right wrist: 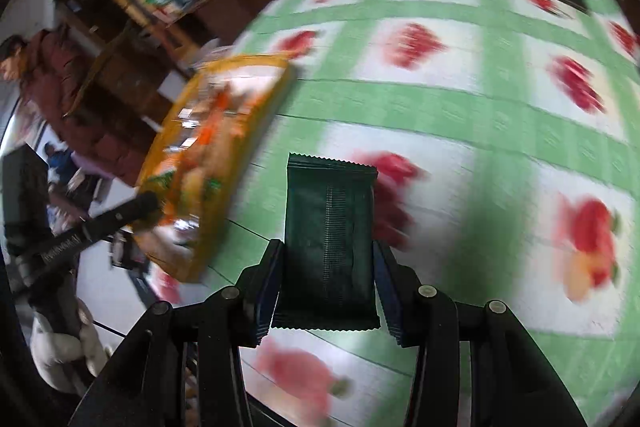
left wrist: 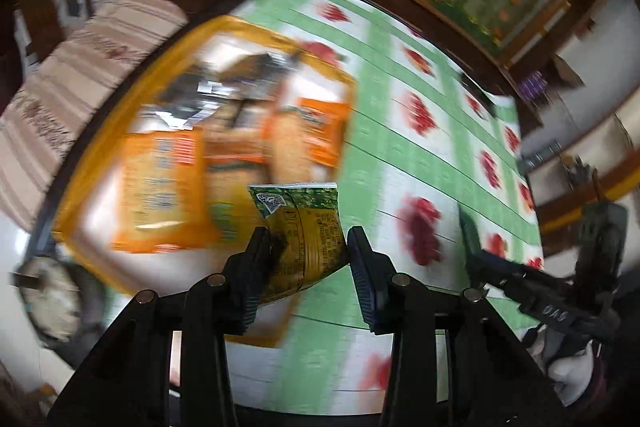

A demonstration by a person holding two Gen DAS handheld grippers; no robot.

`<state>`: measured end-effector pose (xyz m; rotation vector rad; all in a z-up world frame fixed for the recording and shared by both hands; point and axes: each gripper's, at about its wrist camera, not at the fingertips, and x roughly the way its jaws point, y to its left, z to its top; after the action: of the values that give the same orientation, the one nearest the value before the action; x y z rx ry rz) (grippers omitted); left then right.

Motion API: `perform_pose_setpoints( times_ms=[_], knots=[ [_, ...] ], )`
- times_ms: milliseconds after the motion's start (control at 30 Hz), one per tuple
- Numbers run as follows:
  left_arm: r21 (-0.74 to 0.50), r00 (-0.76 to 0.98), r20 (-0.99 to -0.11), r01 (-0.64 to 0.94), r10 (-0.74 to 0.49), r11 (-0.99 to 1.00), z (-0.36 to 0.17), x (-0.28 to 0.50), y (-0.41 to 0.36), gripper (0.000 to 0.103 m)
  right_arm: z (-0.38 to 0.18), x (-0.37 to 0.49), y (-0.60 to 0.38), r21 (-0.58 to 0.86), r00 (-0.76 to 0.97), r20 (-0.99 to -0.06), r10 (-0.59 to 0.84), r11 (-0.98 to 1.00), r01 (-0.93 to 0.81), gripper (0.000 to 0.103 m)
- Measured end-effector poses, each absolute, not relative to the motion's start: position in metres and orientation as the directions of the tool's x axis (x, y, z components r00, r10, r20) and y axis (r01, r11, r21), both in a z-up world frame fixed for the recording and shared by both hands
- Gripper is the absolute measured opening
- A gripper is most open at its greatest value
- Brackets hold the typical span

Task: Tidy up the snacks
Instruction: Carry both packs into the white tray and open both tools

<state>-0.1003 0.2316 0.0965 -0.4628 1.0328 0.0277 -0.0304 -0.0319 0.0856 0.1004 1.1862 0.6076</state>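
Snacks are in both hands at once. From where I stand, the left gripper (left wrist: 306,247) is clenched on a yellow-green packet (left wrist: 305,233), its long axis running straight out along the fingers toward twelve o'clock, sealed end forward. The right gripper (right wrist: 326,267) is clamped on a dark green wrapper (right wrist: 330,239), also pointing lengthwise toward twelve, its crimped ends clear of the jaws front and back.

Both are carried over the green-and-red checked tablecloth (right wrist: 440,99). The orange tray (left wrist: 76,211), already loaded with blurred orange bags (left wrist: 160,183), is the likely destination. In the left wrist view it spreads from about nine round to twelve o'clock, its near part directly under the packet. In the right wrist view it sits off at ten o'clock, well apart from the wrapper.

I judge the left hand is nearer and should drop first; the right must swing leftward across the cloth. Everything is motion-smeared, so tray contents stay uncertain.
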Motion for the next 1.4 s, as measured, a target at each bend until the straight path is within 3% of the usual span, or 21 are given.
perform_pose_setpoints(
  times_ms=[233,500,633,867,1033,1200,1233,1400],
  knots=[
    [-0.326,0.483,-0.859,-0.266,-0.167,0.907,0.081,-0.096,0.266,0.038,0.096,-0.011,0.070,0.420,0.172,-0.815,0.553,0.769,-0.482,0.045],
    [-0.340,0.446,-0.866,-0.196,-0.225,0.920,0.076,-0.078,0.292,0.042,0.079,0.013,0.160,0.347,0.180,-0.849,0.497,0.781,-0.519,0.046],
    [-0.379,0.454,-0.849,-0.168,-0.270,0.910,0.083,-0.074,0.303,0.049,0.068,0.029,0.179,0.344,0.168,-0.864,0.474,0.801,-0.490,0.048],
    [-0.403,0.486,-0.820,-0.114,-0.303,0.908,0.104,-0.069,0.303,0.050,0.083,0.027,0.167,0.376,0.185,-0.854,0.486,0.822,-0.427,0.050],
    [-0.317,0.553,-0.804,-0.083,-0.221,0.945,0.135,-0.078,0.280,0.051,0.106,0.011,0.142,0.389,0.231,-0.836,0.499,0.833,-0.393,0.052],
    [-0.129,0.622,-0.783,-0.144,-0.012,0.981,0.174,-0.104,0.246,0.070,0.125,-0.018,0.103,0.401,0.294,-0.803,0.518,0.835,-0.377,0.055],
    [-0.106,0.628,-0.778,-0.166,0.022,0.980,0.180,-0.109,0.241,0.079,0.127,-0.025,0.094,0.400,0.304,-0.800,0.518,0.837,-0.372,0.056],
    [-0.026,0.658,-0.741,-0.228,0.135,0.973,0.205,-0.138,0.207,0.082,0.129,-0.060,0.048,0.393,0.319,-0.802,0.506,0.848,-0.356,0.058]
  ],
)
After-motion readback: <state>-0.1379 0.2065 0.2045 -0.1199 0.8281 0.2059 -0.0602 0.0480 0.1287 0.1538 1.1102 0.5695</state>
